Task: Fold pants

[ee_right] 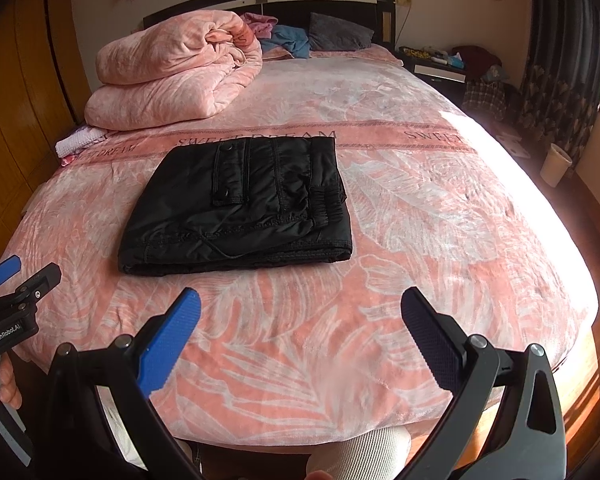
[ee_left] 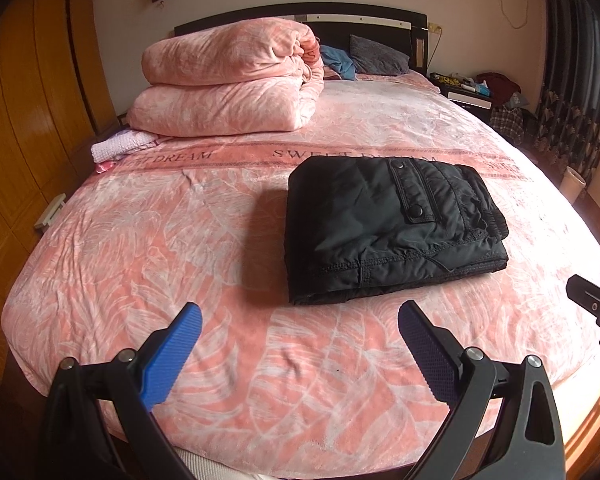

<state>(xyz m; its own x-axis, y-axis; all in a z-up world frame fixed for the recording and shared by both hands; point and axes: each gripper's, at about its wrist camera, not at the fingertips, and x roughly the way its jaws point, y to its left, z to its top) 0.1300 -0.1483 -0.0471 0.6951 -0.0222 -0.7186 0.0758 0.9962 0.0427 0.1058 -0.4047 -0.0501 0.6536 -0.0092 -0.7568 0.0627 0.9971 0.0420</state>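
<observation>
Black pants (ee_left: 392,226) lie folded into a thick rectangle on the pink bedspread (ee_left: 180,240), pocket flap with snaps facing up. In the right wrist view the pants (ee_right: 240,208) sit left of centre. My left gripper (ee_left: 300,316) is open above the near part of the bed, short of the pants, with nothing between its blue pads. My right gripper (ee_right: 300,304) is open too, held back from the pants and empty. The left gripper's body (ee_right: 16,304) shows at the right wrist view's left edge, with a hand on it.
A folded pink quilt (ee_left: 228,80) is stacked at the bed's far left, with a small white-and-pink cloth (ee_left: 120,148) beside it. A grey pillow (ee_left: 376,56) and blue cloth lie by the headboard. A wooden wardrobe (ee_left: 28,100) stands left; a nightstand (ee_left: 468,92) and curtains right.
</observation>
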